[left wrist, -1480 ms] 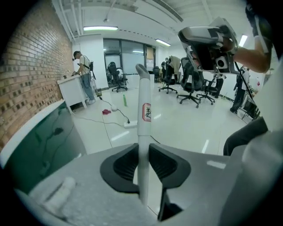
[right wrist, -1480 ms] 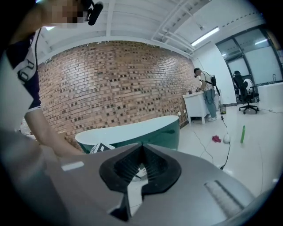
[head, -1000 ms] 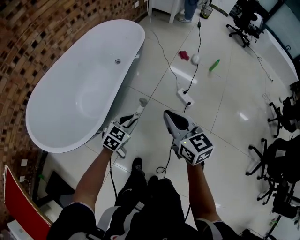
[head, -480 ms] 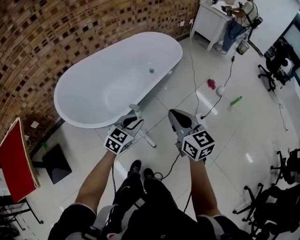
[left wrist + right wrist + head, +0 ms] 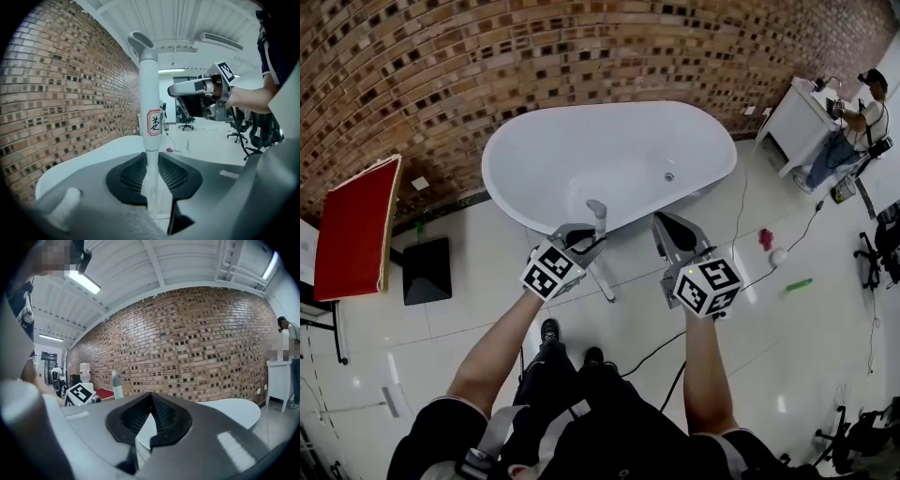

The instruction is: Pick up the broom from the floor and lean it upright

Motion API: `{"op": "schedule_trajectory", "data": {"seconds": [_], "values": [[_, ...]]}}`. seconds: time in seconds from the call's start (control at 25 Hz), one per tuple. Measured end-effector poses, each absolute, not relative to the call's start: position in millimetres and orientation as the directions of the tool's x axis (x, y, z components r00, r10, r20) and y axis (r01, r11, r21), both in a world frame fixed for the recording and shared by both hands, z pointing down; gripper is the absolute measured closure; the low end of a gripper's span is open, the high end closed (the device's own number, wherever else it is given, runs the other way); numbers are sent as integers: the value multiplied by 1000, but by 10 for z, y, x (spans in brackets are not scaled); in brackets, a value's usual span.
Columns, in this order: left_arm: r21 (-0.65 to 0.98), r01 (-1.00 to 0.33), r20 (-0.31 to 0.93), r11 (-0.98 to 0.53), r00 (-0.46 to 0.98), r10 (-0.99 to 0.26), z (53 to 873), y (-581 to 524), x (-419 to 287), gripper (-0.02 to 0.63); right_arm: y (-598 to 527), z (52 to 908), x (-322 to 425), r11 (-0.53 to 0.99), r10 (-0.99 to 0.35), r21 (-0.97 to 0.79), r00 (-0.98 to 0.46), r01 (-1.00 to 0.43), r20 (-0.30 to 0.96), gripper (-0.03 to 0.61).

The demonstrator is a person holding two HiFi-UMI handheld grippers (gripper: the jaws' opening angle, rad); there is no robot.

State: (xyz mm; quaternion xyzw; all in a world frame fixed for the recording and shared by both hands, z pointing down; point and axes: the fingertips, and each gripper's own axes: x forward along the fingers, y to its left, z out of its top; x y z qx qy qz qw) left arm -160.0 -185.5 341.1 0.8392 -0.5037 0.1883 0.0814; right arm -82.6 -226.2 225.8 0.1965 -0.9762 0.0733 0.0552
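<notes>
Bright, even indoor light comes from long white ceiling strip lamps (image 5: 84, 282). The glossy white floor tiles (image 5: 787, 375) carry small glare spots and faint shadows. All 3 views bow at the edges. Both gripper views have black corners and a blurred foreground.

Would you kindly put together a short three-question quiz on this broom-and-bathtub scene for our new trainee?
1. Which gripper clamps the broom handle?
2. True or false: the bathtub stands in front of a plain white tiled wall.
3. In the head view, the red board is at the: A) left edge, B) right edge, C) bottom middle.

Key:
1. The left gripper.
2. False: behind it is a brick wall.
3. A.
</notes>
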Motion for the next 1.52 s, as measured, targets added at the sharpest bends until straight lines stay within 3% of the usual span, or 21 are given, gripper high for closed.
{"op": "schedule_trajectory", "data": {"seconds": [0.32, 0.72, 0.92, 1.16, 1.52], "values": [[-97, -962, 430, -254, 189, -883, 3474, -1457, -2835, 534, -1978, 2253, -1740, 955, -249, -128, -957, -268, 147, 572], [-56, -997, 538, -50, 12, -843, 4284, -876, -4255, 534, -1665, 2578, -2866, 959, -188, -174, -959, -226, 212, 572], [-4, -1000, 578, -27, 19, -816, 4680, -759, -4655, 534, -1584, 2847, -3241, 943, -196, -211, -944, -256, 267, 572], [23, -996, 539, -91, 89, -837, 4808, -1039, -4855, 532, -1582, 3016, -3541, 930, -222, -218, -923, -297, 314, 573], [7, -995, 537, -98, 87, -839, 5010, -1556, -4878, 529, -1684, 3053, -3434, 919, -261, -198, -902, -341, 343, 572]]}}
